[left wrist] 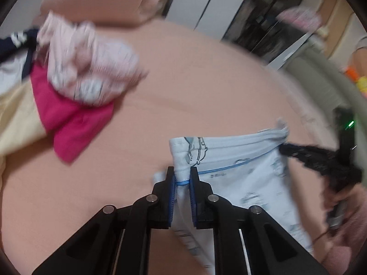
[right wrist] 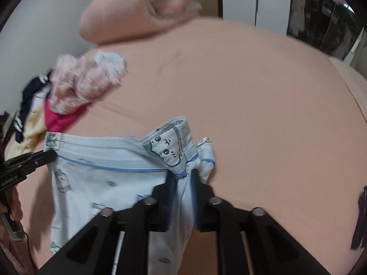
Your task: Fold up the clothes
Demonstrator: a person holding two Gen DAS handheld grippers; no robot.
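Note:
A light blue garment (left wrist: 247,178) with cartoon prints and blue piping hangs stretched between both grippers above the pink bed sheet (left wrist: 195,87). My left gripper (left wrist: 182,171) is shut on its left waistband corner, with cloth pinched between the blue pads. In the left wrist view, my right gripper (left wrist: 289,150) reaches in from the right and grips the other end of the waistband. In the right wrist view, my right gripper (right wrist: 182,174) is shut on a bunched corner of the garment (right wrist: 110,178), and my left gripper (right wrist: 49,154) holds the far left edge.
A heap of clothes lies at the left: a pink-white striped piece (left wrist: 91,68), a magenta one (left wrist: 68,123), cream and navy ones. A rolled pink duvet (right wrist: 137,11) sits at the back. A dark garment (right wrist: 360,217) lies at the right edge. White cupboard doors (left wrist: 201,2) stand behind the bed.

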